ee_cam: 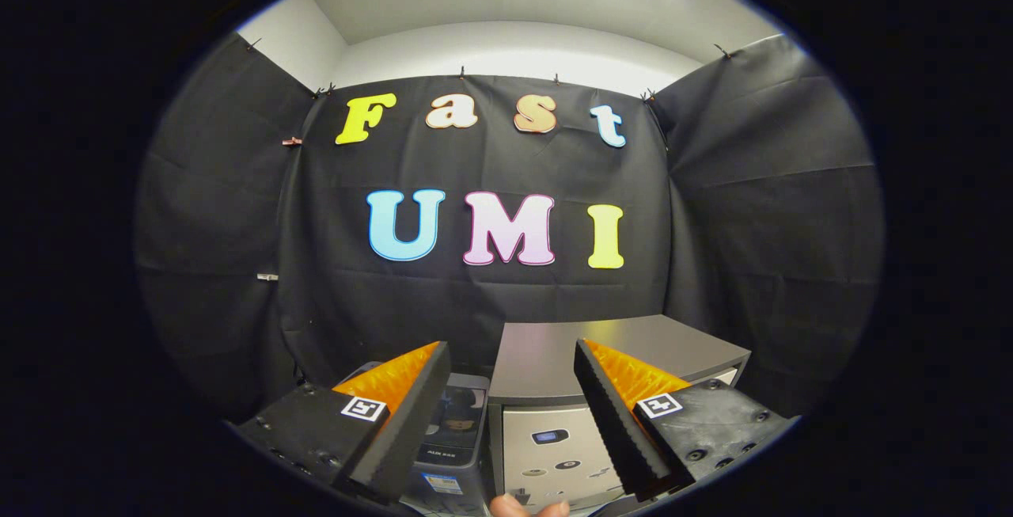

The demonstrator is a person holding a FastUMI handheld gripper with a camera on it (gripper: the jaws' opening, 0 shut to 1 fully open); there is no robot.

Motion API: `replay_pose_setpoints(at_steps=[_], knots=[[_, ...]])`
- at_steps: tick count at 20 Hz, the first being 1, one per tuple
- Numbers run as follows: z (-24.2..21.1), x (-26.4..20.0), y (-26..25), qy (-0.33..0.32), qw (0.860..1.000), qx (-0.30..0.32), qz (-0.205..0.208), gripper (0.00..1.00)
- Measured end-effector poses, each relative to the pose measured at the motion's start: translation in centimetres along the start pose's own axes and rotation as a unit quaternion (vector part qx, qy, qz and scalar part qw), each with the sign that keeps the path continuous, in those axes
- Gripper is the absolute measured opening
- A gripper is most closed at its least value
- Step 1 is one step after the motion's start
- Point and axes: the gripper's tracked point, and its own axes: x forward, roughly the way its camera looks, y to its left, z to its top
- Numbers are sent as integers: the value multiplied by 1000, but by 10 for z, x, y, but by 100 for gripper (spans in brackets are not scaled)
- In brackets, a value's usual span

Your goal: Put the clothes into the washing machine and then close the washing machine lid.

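Hanging behind everything is the black cloth wall (237, 264) of the booth. Against its foot stands a silver box-shaped machine (609, 351). It lies ahead of and below the hand-held gripper (510, 347), a little toward its right finger. Its broad top lies flat and shut, and its front panel faces the gripper. I take this for the washing machine, though that is a judgement.

Just beside it, under the left finger, stands a smaller dark appliance (459, 422) with a glossy top, which could be the washer instead. Whether the two touch I cannot tell.

Where the clothes are I cannot tell from here. A flat, shut top fits a load still waiting outside as well as one already inside with the lid put down.

The hand-held gripper is released: its fingers stand well apart with nothing between them, pointing level over the near edges of both machines. Any reach toward either one would have to go forward and down. Nothing stands in the way except the machines' own front edges.

A person's fingertip (526, 507) peeks up from below, between the two fingers.
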Motion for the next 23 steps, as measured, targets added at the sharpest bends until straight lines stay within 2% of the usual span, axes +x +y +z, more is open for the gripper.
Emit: replay_pose_setpoints(at_steps=[23], knots=[[5, -1, 2, -3, 1000, -2, 0, 99]])
